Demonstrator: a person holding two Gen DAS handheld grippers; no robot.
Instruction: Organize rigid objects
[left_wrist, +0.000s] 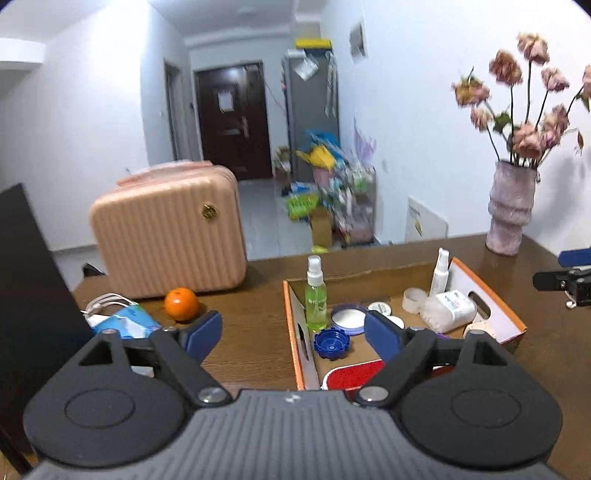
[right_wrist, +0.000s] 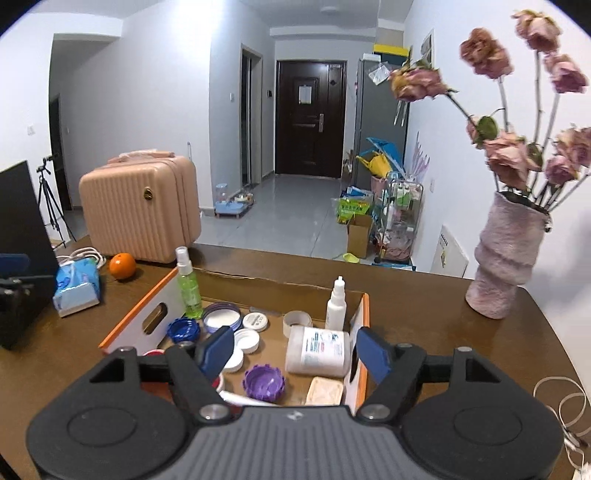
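An orange-rimmed cardboard box (left_wrist: 291, 325) (right_wrist: 133, 325) sits on the brown table. Inside it stand a green spray bottle (left_wrist: 316, 295) (right_wrist: 187, 284) and a white dropper bottle (left_wrist: 439, 275) (right_wrist: 337, 304). A white labelled bottle (right_wrist: 319, 350) (left_wrist: 452, 308) lies on its side among a blue cap (left_wrist: 331, 343) (right_wrist: 183, 329), a purple cap (right_wrist: 264, 382), white lids (right_wrist: 246, 339) and a round tin (left_wrist: 349, 318) (right_wrist: 221, 315). My left gripper (left_wrist: 293, 334) hovers open over the box's left wall, nothing between its fingers. My right gripper (right_wrist: 295, 350) is open above the box, empty.
A pink ribbed case (left_wrist: 168, 230) (right_wrist: 138, 208), an orange (left_wrist: 181, 303) (right_wrist: 122, 266), a tissue pack (right_wrist: 77, 286) and white cable (left_wrist: 105, 301) lie left of the box. A vase of dried roses (left_wrist: 511, 206) (right_wrist: 506, 254) stands at the right. A dark screen (left_wrist: 29, 295) borders the left.
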